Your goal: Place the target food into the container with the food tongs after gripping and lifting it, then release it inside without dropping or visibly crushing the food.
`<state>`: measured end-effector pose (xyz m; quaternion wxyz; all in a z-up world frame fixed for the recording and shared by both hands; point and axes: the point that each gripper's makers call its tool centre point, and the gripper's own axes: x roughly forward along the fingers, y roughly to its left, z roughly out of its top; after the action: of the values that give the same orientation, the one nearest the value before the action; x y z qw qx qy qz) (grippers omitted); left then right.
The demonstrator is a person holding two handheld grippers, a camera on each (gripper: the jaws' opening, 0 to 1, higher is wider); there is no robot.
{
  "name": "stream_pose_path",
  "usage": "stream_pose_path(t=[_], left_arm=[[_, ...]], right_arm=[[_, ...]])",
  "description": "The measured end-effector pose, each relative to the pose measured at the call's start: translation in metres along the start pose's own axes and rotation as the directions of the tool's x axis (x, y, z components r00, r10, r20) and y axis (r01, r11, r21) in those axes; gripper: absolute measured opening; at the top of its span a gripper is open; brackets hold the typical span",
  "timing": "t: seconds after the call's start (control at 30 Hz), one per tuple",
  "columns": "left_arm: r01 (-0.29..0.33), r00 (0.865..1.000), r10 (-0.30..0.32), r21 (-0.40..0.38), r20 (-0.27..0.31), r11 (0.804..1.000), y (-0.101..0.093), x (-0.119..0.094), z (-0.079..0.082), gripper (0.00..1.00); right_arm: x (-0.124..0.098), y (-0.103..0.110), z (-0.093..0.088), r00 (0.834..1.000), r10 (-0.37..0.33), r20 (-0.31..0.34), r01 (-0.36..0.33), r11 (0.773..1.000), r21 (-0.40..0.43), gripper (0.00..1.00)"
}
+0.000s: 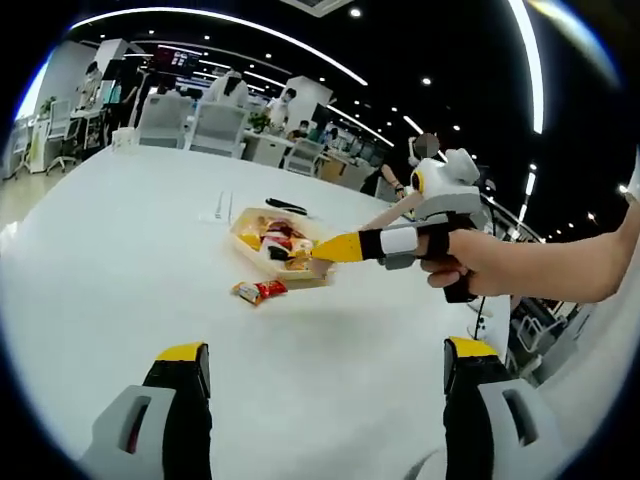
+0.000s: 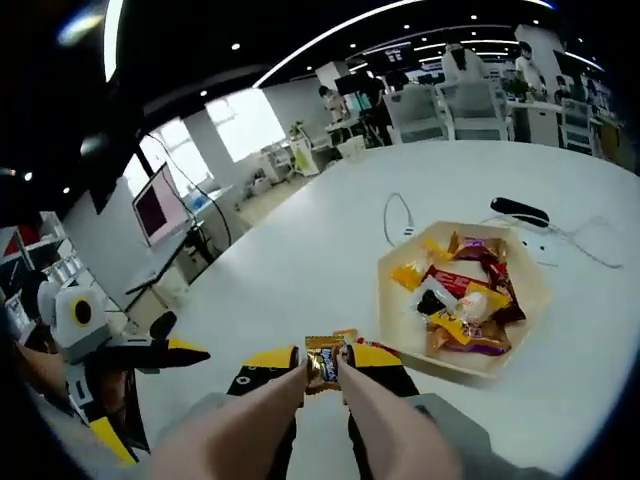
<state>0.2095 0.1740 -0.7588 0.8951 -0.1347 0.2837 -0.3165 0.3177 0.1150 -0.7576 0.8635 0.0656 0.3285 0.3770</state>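
Now right hand-held gripper point(image 2: 322, 364) clamps candy point(image 2: 323, 361) beside tray point(image 2: 392, 325) rim; left hand-held gripper point(image 1: 325, 365) jaws apart.

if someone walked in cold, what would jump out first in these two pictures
Probably the right tongs at the bottom of the right gripper view, shut on a gold-wrapped snack just short of the container heaped with bright wrapped snacks on the white table. In the left gripper view, a red and yellow packet lies alone on the table beside that container, and the left tongs stand open with nothing between them.
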Motion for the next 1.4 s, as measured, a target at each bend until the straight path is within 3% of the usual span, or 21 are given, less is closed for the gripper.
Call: stream_pose_path(t=[0.37,0.83,1.4], left_arm=[[0.008,1.0,-0.008,0.006,0.006,1.0,0.0,-0.002,0.0,0.97],[0.011,1.0,-0.011,0.003,0.002,1.0,0.003,-0.001,-0.002,0.97],[0.007,1.0,-0.007,0.002,0.004,1.0,0.004,-0.004,-0.001,0.97]], right_arm=[[-0.013,-0.001,0.014,1.0,-0.017,0.02,0.018,0.999,-0.035,0.18],[-0.033,-0.016,0.052,0.992,-0.068,0.102,0.076,0.995,-0.07,0.18],[-0.052,-0.041,0.078,0.972,-0.139,0.19,0.143,0.99,-0.007,0.18]])
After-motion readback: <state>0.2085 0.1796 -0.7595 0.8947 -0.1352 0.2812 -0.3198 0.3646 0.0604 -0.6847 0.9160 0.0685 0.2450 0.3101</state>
